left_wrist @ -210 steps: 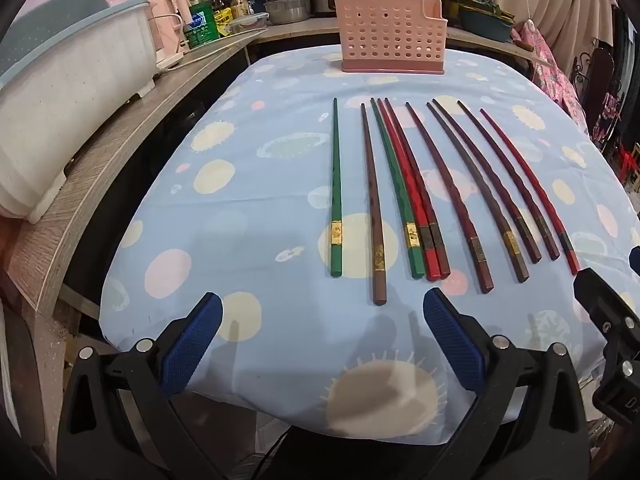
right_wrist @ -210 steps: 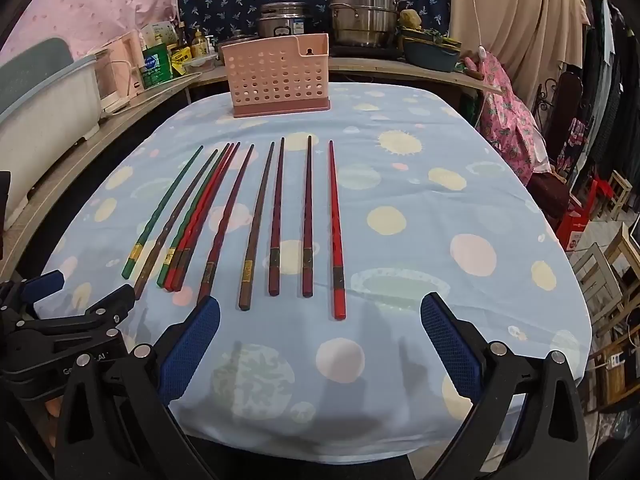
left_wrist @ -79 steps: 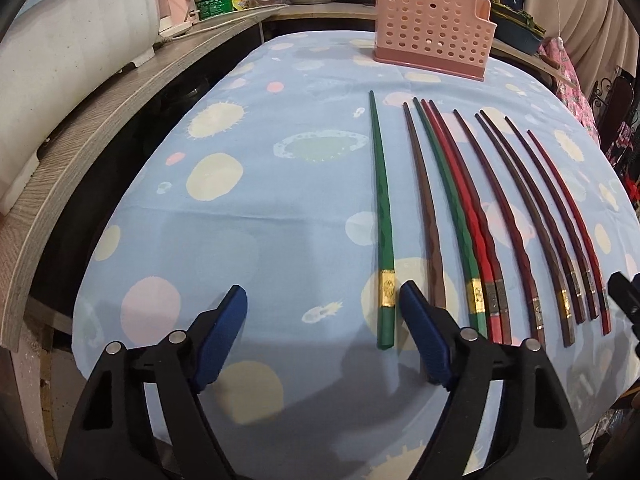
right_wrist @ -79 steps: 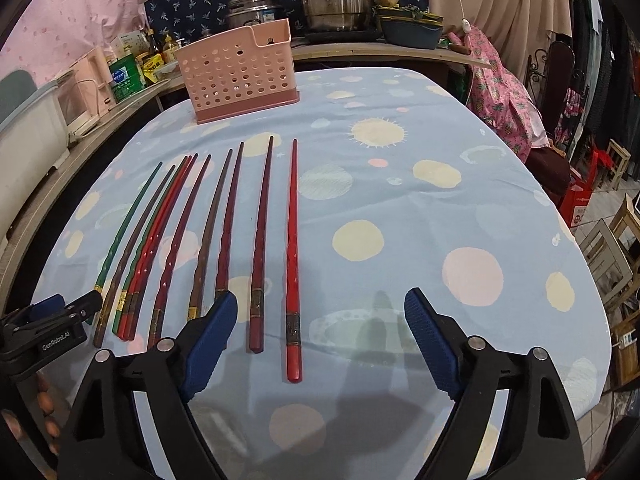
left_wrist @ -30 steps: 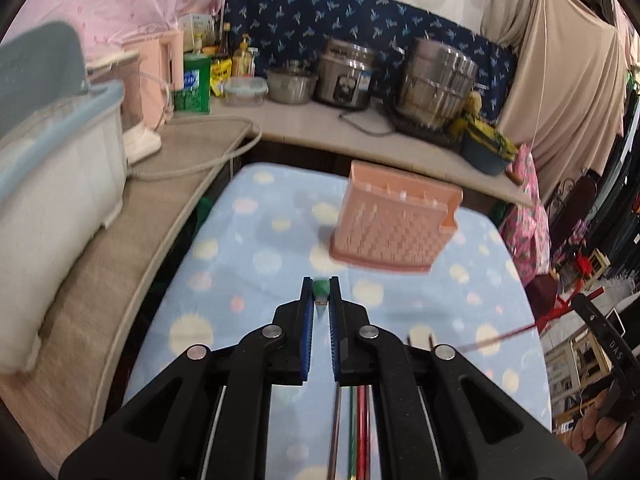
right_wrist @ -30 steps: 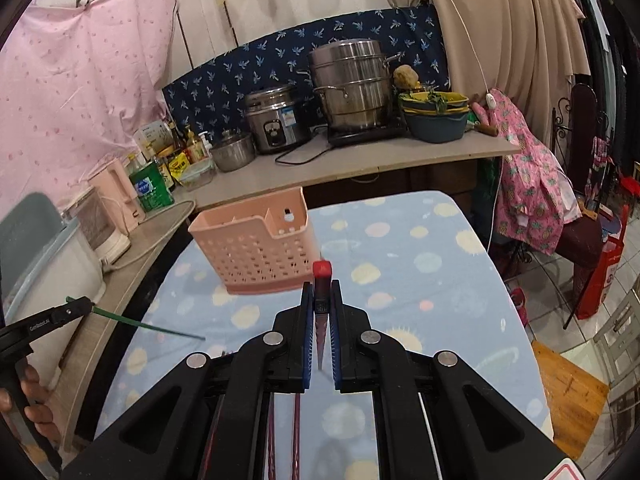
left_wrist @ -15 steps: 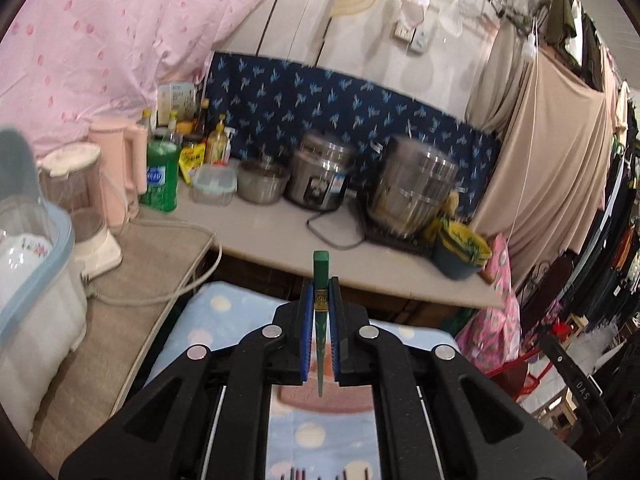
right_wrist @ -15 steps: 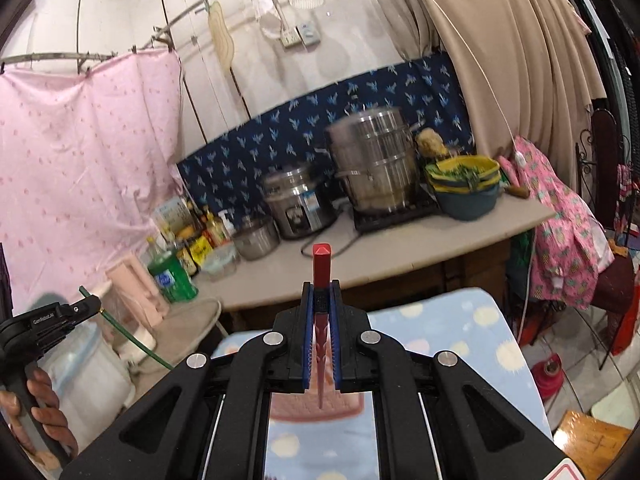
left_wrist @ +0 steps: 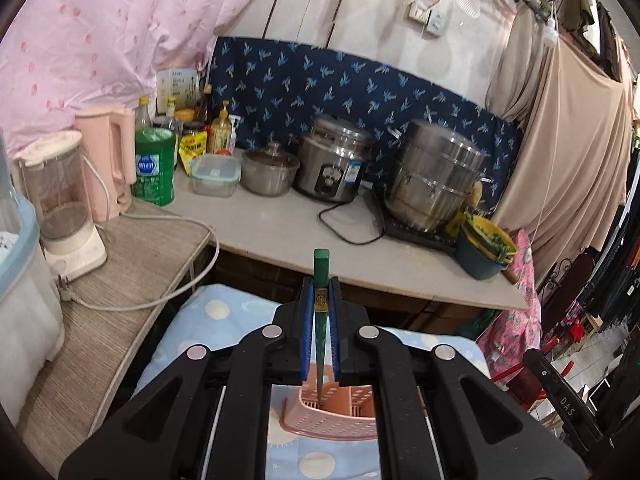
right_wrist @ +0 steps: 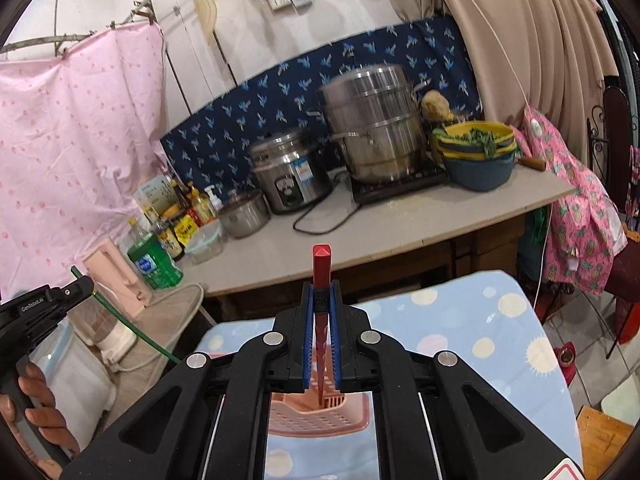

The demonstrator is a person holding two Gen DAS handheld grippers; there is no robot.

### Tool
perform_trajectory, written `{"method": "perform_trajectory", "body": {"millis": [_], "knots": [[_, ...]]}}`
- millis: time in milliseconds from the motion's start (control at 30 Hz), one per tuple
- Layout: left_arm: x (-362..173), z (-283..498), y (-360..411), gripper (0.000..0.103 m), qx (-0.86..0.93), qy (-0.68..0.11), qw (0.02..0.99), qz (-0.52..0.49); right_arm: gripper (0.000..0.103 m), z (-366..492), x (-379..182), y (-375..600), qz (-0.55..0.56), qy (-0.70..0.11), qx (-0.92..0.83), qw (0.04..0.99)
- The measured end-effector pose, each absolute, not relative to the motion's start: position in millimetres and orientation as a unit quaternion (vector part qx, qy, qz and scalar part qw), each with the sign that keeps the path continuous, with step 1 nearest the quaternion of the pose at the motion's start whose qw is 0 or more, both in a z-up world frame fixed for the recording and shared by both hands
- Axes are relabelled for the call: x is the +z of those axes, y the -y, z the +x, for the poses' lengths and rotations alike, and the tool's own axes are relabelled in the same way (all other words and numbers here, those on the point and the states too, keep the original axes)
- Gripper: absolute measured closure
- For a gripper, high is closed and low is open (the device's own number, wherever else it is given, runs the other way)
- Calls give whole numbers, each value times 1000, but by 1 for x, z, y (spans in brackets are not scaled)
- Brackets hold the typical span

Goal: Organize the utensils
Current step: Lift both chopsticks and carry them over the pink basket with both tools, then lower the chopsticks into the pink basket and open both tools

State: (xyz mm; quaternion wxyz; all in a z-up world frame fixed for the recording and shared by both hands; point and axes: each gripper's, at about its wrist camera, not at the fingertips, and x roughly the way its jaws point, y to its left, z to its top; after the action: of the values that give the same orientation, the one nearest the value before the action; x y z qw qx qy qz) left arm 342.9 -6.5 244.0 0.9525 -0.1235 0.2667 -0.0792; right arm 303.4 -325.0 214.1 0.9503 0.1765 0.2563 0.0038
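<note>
The left gripper (left_wrist: 321, 308) is clamped on the green chopstick (left_wrist: 321, 276), the right gripper (right_wrist: 321, 306) on the red chopstick (right_wrist: 320, 268); each stick's long axis runs upright, thin tip down. Directly beneath lies the pink holder (left_wrist: 332, 420) on the near tablecloth; both tips sit at its open top, neither visibly nearer.

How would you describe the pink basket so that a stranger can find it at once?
Start at the long counter with the steel pots, then look down to the blue dotted tablecloth in front of it. The pink basket stands there, below both tools. It is the only plastic holder with perforated walls, and both chopsticks point down into it.
</note>
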Motion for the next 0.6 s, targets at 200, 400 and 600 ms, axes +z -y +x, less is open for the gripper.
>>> {"method": "perform_trajectory", "body": {"millis": [200, 400, 600], "knots": [[210, 359, 9, 96, -70, -298, 945, -110, 95, 314, 192, 318, 154, -278, -3, 948], [196, 356, 6, 78, -57, -303, 946, -104, 84, 307, 193, 318, 154, -269, -10, 951], [203, 340, -1, 49, -38, -291, 951, -95, 72, 284, 212, 317, 153, -247, -8, 957]]}}
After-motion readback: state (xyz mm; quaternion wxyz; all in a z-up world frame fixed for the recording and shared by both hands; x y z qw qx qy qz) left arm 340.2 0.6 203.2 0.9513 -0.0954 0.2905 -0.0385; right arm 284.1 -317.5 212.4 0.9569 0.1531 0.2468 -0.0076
